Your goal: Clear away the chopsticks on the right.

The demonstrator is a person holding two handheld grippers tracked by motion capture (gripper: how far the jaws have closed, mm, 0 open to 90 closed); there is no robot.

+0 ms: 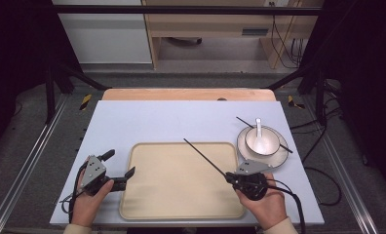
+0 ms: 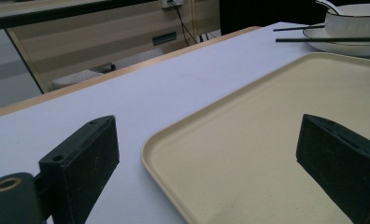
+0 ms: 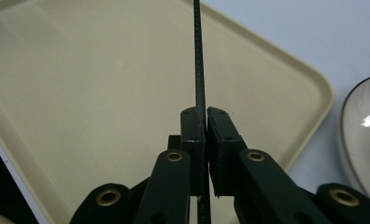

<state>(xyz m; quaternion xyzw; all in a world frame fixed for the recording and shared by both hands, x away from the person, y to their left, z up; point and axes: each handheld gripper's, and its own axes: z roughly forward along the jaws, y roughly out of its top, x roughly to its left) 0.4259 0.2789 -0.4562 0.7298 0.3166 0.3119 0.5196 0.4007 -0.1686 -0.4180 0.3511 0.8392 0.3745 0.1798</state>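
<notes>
My right gripper (image 1: 228, 176) (image 3: 205, 114) is shut on a black chopstick (image 1: 204, 156) (image 3: 199, 56), which slants up and to the left over the cream tray (image 1: 142, 204) (image 3: 80, 84). A second black chopstick (image 1: 283, 146) (image 2: 328, 40) lies across a white plate (image 1: 281, 158) (image 2: 346, 47) at the right, beside a white bowl (image 1: 269, 145) (image 2: 356, 23) with a white spoon (image 1: 258, 127) in it. At the tray's left edge my left gripper (image 1: 119, 165) (image 2: 206, 158) stands open, with the tray's corner (image 2: 160, 144) between its jaws and nothing held.
The tray lies on a pale blue-grey tabletop (image 1: 157, 119) with a wooden strip (image 1: 188, 94) along the far edge. Black frame bars and cables (image 1: 327, 180) stand around the table. Wooden furniture (image 2: 103, 32) sits beyond it.
</notes>
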